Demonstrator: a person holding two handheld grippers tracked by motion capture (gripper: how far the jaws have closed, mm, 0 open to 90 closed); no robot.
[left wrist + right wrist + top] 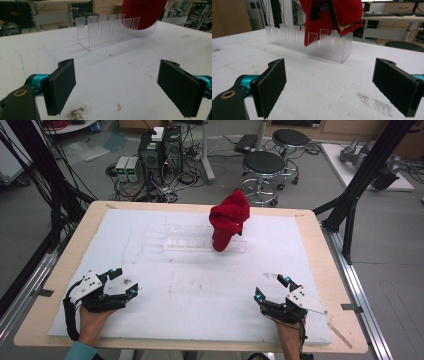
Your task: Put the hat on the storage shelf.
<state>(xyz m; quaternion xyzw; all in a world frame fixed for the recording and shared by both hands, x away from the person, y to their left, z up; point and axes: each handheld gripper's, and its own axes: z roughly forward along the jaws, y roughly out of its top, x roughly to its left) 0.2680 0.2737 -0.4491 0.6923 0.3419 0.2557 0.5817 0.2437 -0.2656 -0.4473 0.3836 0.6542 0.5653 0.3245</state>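
While both tongs rest released at the bench's (60,285) near edge, the red cap (228,225) sits on the clear rack's (185,241) right end, about 11 o'clock from right tongs (273,289), nearer than left tongs (124,281).

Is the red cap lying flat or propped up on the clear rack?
Propped up: the red cap stands on the clear rack, draped over one end's slots.

We hold the left claw (121,281) and the right claw (270,288) low, well apart, both with jaws spread wide and nothing between them
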